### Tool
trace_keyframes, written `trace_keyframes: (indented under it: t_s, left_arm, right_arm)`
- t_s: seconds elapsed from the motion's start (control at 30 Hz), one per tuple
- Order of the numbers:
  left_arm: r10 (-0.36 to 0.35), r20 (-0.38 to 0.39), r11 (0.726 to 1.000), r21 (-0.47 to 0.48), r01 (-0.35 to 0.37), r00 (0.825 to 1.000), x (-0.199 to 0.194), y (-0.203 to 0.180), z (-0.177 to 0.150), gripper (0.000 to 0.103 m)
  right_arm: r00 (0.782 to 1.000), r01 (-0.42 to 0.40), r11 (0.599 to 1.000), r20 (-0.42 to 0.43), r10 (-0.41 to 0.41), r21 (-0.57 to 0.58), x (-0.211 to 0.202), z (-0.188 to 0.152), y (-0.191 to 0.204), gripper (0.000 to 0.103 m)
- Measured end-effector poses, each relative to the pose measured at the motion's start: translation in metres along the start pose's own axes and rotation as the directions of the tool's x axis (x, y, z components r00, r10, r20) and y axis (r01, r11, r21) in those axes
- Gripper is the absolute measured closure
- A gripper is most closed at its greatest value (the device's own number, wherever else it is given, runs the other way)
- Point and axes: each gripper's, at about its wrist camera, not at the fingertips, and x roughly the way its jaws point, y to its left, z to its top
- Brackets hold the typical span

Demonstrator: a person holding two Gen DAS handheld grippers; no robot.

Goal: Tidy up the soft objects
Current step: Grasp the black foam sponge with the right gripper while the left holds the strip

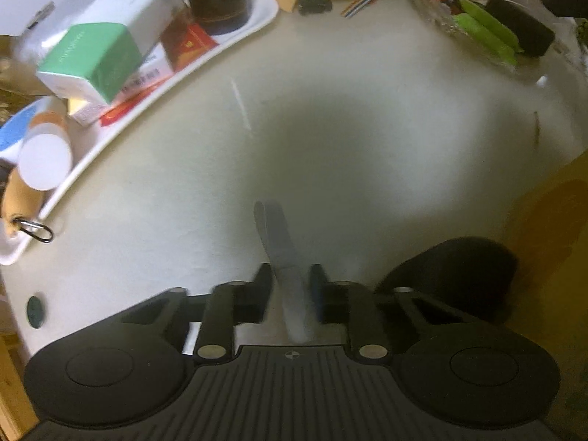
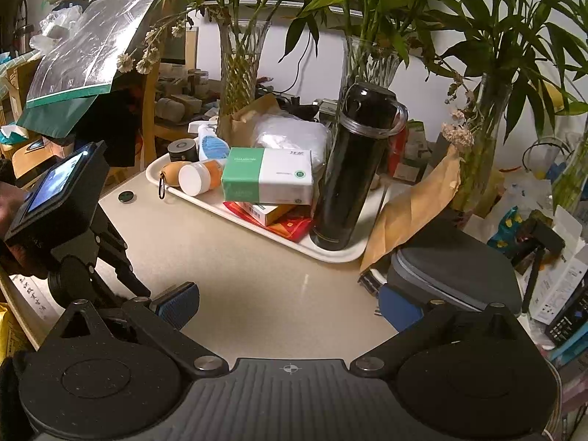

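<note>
In the left wrist view my left gripper [image 1: 290, 281] points steeply down at the beige table [image 1: 330, 147]. Its jaws stand narrow around a thin, pale grey strip [image 1: 273, 228], which is blurred and runs forward from between the pads. The right wrist view shows that same left gripper [image 2: 128, 279] at the left, over the table's near corner. My right gripper [image 2: 288, 307] is open above bare table [image 2: 257, 257], its blue pads [image 2: 176, 305] wide apart with nothing between them. A green and white tissue pack [image 2: 268, 176] lies on the white tray [image 2: 330, 255].
The tray also holds a tall black flask [image 2: 352, 169], a white-capped bottle [image 2: 198, 178] and red packets [image 2: 290, 226]. A brown paper bag [image 2: 415, 205], a grey case [image 2: 452, 275] and vases of plants [image 2: 239, 73] crowd the back and right. A clear bag of green items [image 1: 481, 33] lies far right.
</note>
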Motion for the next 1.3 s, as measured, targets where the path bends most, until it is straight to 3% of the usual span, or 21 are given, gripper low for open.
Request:
trace_keyframes:
  t_s: [0.23, 0.4, 0.57, 0.63, 0.7, 0.77, 0.93, 1.13, 1.27, 1.3]
  left_arm:
    - [-0.017, 0.032, 1.0, 0.001, 0.017, 0.999, -0.003, 0.003, -0.005, 0.089]
    - [-0.02, 0.107, 0.998, -0.054, 0.026, 0.994, -0.021, 0.013, -0.005, 0.089]
    - [0.017, 0.187, 0.991, -0.132, 0.008, 0.982, -0.044, 0.027, -0.006, 0.089]
    - [0.031, 0.212, 0.988, -0.157, 0.003, 0.977, -0.051, 0.032, -0.007, 0.089]
    - [0.039, 0.237, 0.985, -0.175, 0.003, 0.971, -0.059, 0.036, -0.009, 0.089]
    - [0.046, 0.257, 0.983, -0.185, 0.003, 0.965, -0.065, 0.037, -0.01, 0.089]
    - [0.06, 0.28, 0.977, -0.213, 0.001, 0.958, -0.072, 0.045, -0.016, 0.089]
    - [0.06, 0.303, 0.967, -0.255, 0.02, 0.951, -0.078, 0.055, -0.022, 0.089]
    - [0.06, 0.308, 0.962, -0.272, 0.027, 0.95, -0.08, 0.059, -0.023, 0.089]
    - [0.058, 0.308, 0.961, -0.273, 0.03, 0.95, -0.08, 0.06, -0.024, 0.089]
  right_arm:
    - [1.0, 0.005, 1.0, -0.003, -0.005, -0.004, 0.002, 0.0, 0.0, 0.0]
    - [1.0, -0.022, 1.0, -0.02, 0.022, 0.002, 0.008, -0.001, -0.002, 0.0]
    - [0.988, -0.14, 0.989, -0.056, 0.142, 0.036, 0.025, 0.001, -0.012, 0.0]
    - [0.967, -0.23, 0.969, -0.088, 0.238, 0.089, 0.037, 0.002, -0.018, 0.002]
    - [0.935, -0.319, 0.939, -0.117, 0.334, 0.129, 0.051, 0.003, -0.022, 0.013]
    - [0.885, -0.417, 0.893, -0.149, 0.441, 0.168, 0.069, 0.003, -0.025, 0.018]
    - [0.756, -0.561, 0.781, -0.213, 0.619, 0.276, 0.11, -0.003, -0.025, 0.025]
    - [0.598, -0.651, 0.682, -0.328, 0.731, 0.333, 0.147, -0.02, -0.004, 0.037]
    - [0.533, -0.683, 0.645, -0.37, 0.761, 0.343, 0.158, -0.026, 0.01, 0.042]
    - [0.522, -0.686, 0.639, -0.377, 0.765, 0.348, 0.16, -0.027, 0.013, 0.047]
